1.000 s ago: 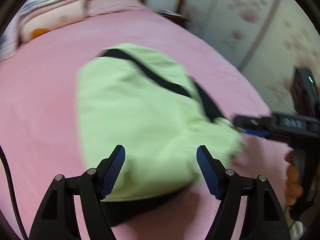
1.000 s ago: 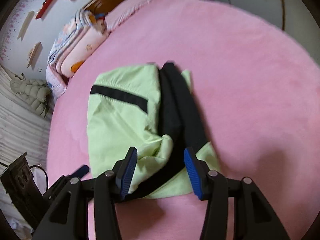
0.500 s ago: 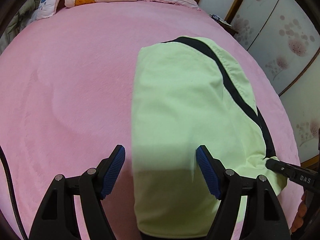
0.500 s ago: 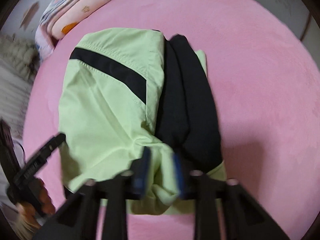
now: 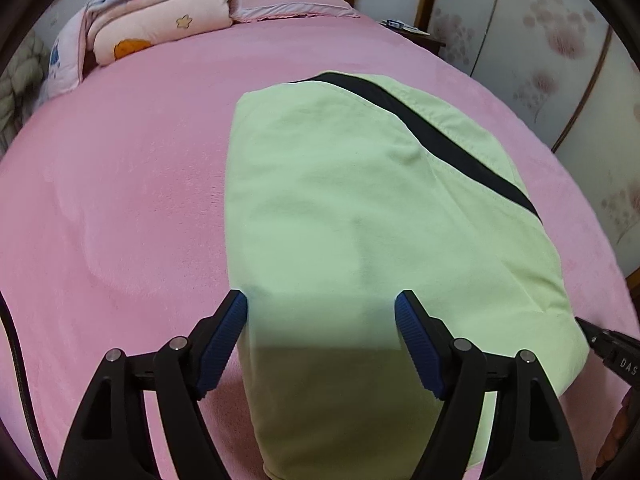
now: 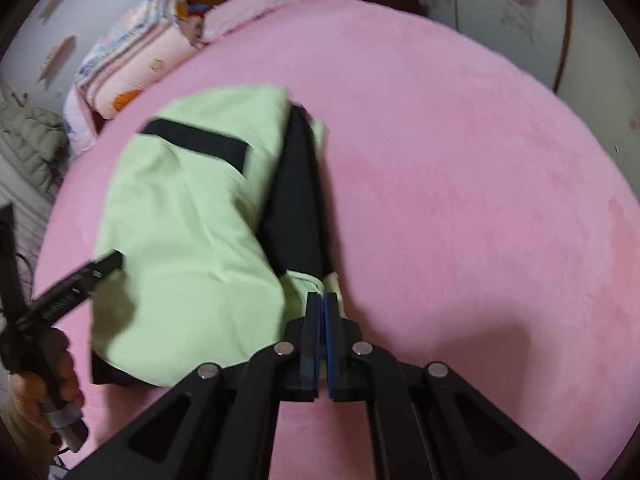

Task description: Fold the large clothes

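A light green garment with a black stripe and black lining lies folded on the pink bed; it also shows in the right wrist view. My left gripper is open, its blue pads straddling the garment's near edge. My right gripper is shut on the garment's near right corner, a bit of green cloth between the pads. The right gripper's tip shows at the right edge of the left wrist view. The left gripper shows in the right wrist view.
The pink bed cover spreads all round the garment. Folded quilts and pillows lie at the headboard. Floral wardrobe doors stand to the right, with a small bedside table.
My right gripper closed from open onto the garment's near right corner. My left gripper moved over the garment's near edge and stays open. The garment looks flatter.
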A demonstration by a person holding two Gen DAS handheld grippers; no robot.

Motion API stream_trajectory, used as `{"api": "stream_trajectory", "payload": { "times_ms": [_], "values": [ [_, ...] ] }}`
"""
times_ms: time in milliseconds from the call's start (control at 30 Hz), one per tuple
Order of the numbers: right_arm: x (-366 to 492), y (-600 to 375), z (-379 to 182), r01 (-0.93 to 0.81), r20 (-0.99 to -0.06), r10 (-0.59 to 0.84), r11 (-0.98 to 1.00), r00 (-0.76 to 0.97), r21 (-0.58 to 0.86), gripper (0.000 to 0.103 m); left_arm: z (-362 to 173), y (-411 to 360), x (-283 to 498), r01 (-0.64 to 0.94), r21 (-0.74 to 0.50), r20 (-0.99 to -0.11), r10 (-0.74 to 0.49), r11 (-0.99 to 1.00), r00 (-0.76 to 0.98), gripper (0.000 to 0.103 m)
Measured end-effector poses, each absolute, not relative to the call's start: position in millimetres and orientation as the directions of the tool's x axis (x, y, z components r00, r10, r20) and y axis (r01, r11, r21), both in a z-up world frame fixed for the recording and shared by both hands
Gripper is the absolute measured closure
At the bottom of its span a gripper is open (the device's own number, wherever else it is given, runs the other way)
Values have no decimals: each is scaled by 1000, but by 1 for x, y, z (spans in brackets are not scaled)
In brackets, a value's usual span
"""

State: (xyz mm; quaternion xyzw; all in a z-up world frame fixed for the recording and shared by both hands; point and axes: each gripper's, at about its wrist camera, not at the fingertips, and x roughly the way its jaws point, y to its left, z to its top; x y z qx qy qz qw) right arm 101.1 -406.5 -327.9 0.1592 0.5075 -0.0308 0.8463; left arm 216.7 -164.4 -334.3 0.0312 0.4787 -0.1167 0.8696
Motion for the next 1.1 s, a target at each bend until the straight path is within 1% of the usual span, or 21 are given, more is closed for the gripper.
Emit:
{"api": "stream_trajectory", "payload": {
  "times_ms": [100, 200, 233, 300, 367, 433, 467, 567, 800, 967, 1100],
  "values": [
    [105, -400, -318, 209, -866, 94, 952, 491, 222, 101, -336, -169, 214, 253, -21, -840, -155, 967, 520, 24],
    [107, -402, -302, 215, -870, 93, 951, 485, 222, 99, -333, -167, 214, 248, -40, -844, -166, 968, 510, 24],
    [109, -403, -296, 220, -869, 78, 953, 489, 210, 96, -329, -165, 217, 246, -48, -847, -170, 968, 504, 24],
    [114, -405, -284, 222, -857, 77, 951, 510, 218, 85, -326, -165, 215, 243, -56, -850, -174, 968, 498, 24],
    [122, -409, -270, 220, -835, 98, 942, 542, 253, 68, -322, -163, 218, 245, -69, -854, -185, 967, 487, 24],
    [138, -408, -263, 199, -822, 123, 940, 556, 276, 63, -316, -159, 223, 245, -112, -852, -220, 963, 475, 24],
    [150, -407, -262, 183, -821, 139, 942, 554, 283, 62, -310, -155, 226, 243, -139, -843, -244, 960, 480, 24],
    [182, -402, -266, 148, -817, 186, 938, 545, 312, 62, -294, -145, 239, 231, -165, -812, -265, 959, 520, 24],
    [253, -397, -296, 148, -821, 279, 906, 498, 397, 62, -287, -125, 296, 180, -185, -787, -255, 966, 561, 24],
    [268, -395, -315, 175, -861, 220, 927, 459, 330, 62, -302, -120, 326, 146, -221, -807, -265, 964, 528, 24],
    [262, -403, -315, 196, -857, 200, 925, 475, 324, 62, -313, -118, 330, 141, -240, -818, -278, 960, 504, 24]
  ]
}}
